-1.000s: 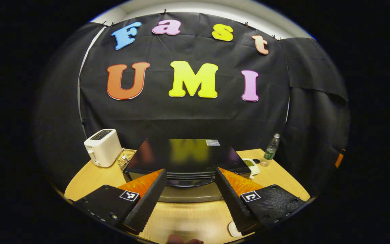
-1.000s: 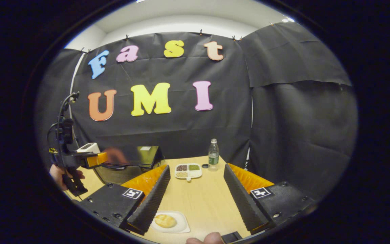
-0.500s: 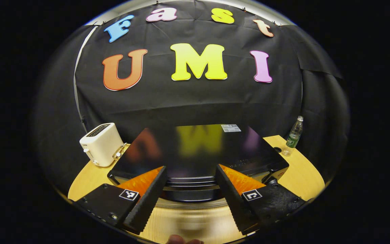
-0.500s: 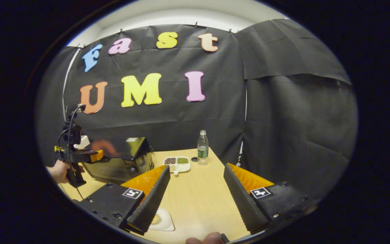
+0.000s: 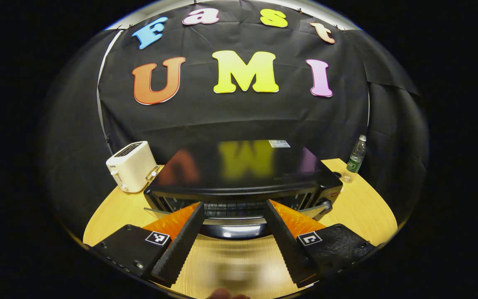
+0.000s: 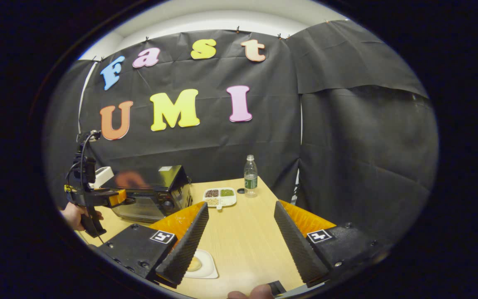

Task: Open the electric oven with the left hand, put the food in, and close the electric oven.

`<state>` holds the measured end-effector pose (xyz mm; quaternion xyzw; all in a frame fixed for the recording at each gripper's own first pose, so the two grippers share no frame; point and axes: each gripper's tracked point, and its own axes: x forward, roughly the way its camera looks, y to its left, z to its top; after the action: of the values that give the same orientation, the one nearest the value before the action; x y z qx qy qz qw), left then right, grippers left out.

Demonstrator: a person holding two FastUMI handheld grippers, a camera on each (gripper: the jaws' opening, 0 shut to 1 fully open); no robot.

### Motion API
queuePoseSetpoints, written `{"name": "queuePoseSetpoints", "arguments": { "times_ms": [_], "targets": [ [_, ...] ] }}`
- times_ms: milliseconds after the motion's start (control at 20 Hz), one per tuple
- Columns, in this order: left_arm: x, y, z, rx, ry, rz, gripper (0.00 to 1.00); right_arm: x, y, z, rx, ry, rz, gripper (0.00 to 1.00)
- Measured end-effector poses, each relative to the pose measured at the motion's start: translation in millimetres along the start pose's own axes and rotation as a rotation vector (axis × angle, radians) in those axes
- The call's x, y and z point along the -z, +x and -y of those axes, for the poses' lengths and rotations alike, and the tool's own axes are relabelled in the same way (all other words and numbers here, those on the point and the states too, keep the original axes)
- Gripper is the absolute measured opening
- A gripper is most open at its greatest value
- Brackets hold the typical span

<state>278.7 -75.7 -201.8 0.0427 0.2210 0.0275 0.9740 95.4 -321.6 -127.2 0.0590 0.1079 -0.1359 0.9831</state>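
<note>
The left tongs (image 5: 232, 232) stand wide, holding nothing, with the oven's door handle (image 5: 234, 229) between the two fingers and the door (image 5: 230, 207) swung partly down. The oven (image 5: 243, 174) sits at 12 o'clock on the worktop (image 5: 110, 211), a toaster (image 5: 132, 166) at 10 o'clock and a bottle (image 5: 356, 155) at 2 o'clock. The right tongs (image 6: 239, 245) are also wide and empty, hovering over the plate with the bread (image 6: 199, 265) at their 7 o'clock. Risk, as I judge it: with no squeeze on the handle the fingers may slip off, letting the door snap back or drop hard, or dragging the oven across the worktop
</note>
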Motion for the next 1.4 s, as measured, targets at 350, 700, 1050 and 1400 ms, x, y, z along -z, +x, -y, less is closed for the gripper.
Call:
{"name": "queuePoseSetpoints", "arguments": {
  "times_ms": [350, 700, 1050, 1400],
  "targets": [
    [80.0, -44.5, 1.6, 0.021, -0.015, -0.138, 0.97, 17.6, -21.1, -0.3, 0.002, 0.0, -0.039, 0.98],
    [137.3, -53.0, 4.2, 0.028, -0.021, -0.231, 0.88, 40.2, -40.2, -7.9, -0.012, -0.038, -0.09, 0.98],
    [178.4, -42.5, -0.9, 0.017, -0.094, -0.342, 0.94, 52.6, -46.0, -7.0, -0.022, -0.07, -0.128, 0.98],
    [162.4, -51.2, -4.7, 0.005, -0.089, -0.29, 0.94, 81.3, -32.5, -21.4, -0.09, -0.076, -0.195, 0.98]
  ]
}}
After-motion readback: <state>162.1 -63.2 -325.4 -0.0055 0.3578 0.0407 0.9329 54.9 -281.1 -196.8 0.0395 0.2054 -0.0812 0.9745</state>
